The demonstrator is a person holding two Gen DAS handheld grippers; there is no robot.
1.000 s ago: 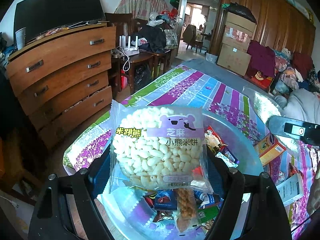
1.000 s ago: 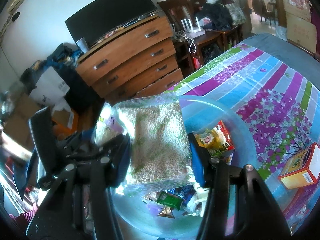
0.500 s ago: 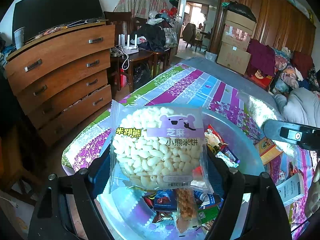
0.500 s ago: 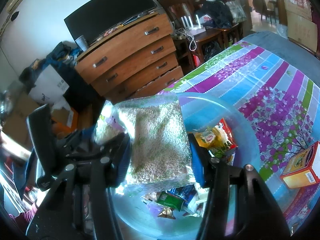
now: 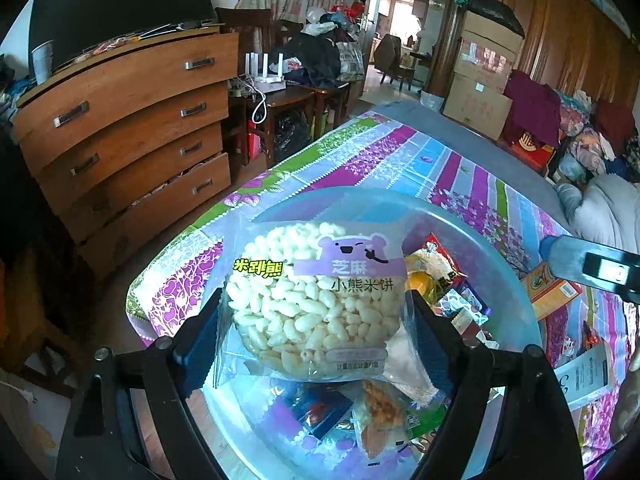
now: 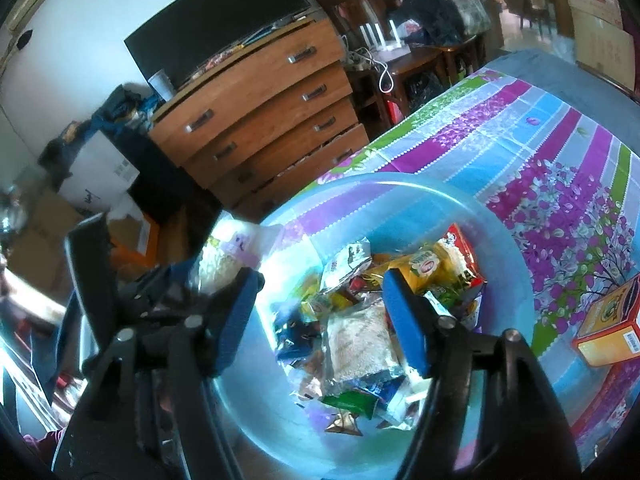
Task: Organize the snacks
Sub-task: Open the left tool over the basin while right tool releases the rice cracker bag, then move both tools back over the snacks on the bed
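right tongs (image 6: 320, 312) now released, green-speckled bag (image 6: 360, 344) dropped into blue basin (image 6: 500, 224); left tongs (image 5: 316, 320) still clamping rice-puff bag (image 5: 316, 300), next to go in.

A floral tablecloth (image 6: 560, 184) carries a blue basin (image 6: 516, 248) and orange box (image 6: 608, 328).
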